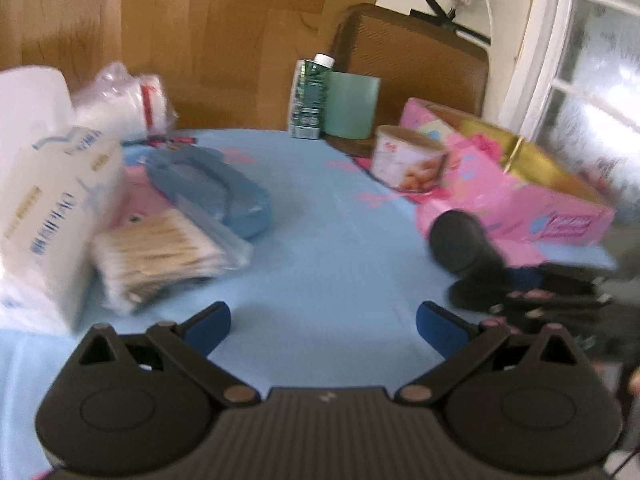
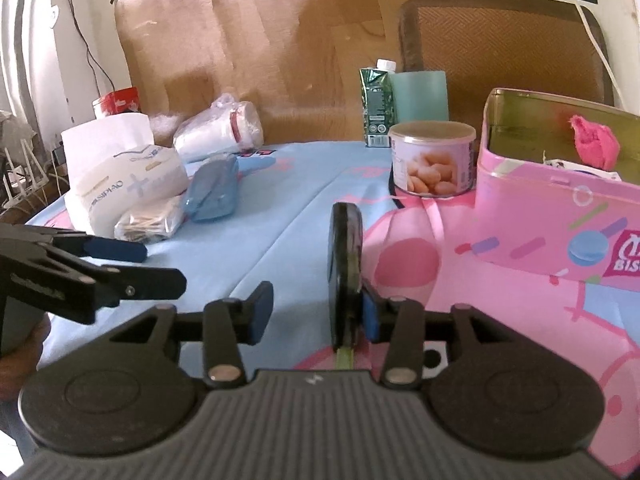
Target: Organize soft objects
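Black disc-shaped pouch [image 2: 345,268] stands on edge on the desk [image 2: 280,216], centre of the right wrist view; long axis runs away from the camera, toward the round tin [image 2: 432,160]. Right gripper [image 2: 314,312] fingers partly spread: right pad [image 2: 371,316] touches the pouch, left pad [image 2: 262,312] stands apart. Left gripper [image 1: 323,326] fingers spread wide, nothing between them. Only the right view shows the pink cloth [image 2: 594,142] inside the pink box [image 2: 560,216]. The left view is blurred; the pouch [image 1: 460,240] lies centre right.
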Action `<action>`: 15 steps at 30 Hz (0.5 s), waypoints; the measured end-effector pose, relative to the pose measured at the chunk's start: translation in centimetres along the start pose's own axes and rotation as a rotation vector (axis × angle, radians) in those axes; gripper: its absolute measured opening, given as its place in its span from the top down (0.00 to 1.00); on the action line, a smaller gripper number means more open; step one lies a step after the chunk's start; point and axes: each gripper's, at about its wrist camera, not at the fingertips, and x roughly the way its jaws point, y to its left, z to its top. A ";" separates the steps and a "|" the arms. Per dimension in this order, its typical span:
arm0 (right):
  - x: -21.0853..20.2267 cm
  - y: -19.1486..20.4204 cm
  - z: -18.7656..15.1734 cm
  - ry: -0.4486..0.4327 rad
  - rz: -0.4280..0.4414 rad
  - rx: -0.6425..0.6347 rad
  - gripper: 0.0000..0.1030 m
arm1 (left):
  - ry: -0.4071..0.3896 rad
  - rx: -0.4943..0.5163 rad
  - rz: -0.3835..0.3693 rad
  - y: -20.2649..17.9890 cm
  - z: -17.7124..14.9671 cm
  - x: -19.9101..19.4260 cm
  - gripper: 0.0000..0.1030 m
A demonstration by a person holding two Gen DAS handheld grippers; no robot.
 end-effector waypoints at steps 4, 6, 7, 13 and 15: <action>-0.4 -0.4 -0.3 -0.004 -0.010 0.024 0.85 | 0.012 -0.123 -0.075 -0.1 0.9 0.0 0.00; -0.8 -0.4 -0.5 -0.005 -0.002 0.025 0.85 | 0.022 -0.173 -0.114 -0.3 1.2 0.3 0.00; -1.0 -0.3 -0.7 -0.004 0.002 0.022 0.85 | 0.028 -0.179 -0.128 -0.7 1.4 0.4 0.00; -2.3 0.4 -1.7 -0.011 0.036 0.011 0.85 | 0.045 -0.074 -0.159 -4.8 1.6 1.4 0.01; -2.6 0.7 -1.9 -0.024 0.039 -0.003 0.85 | 0.057 -0.044 -0.167 -6.0 1.6 1.8 0.01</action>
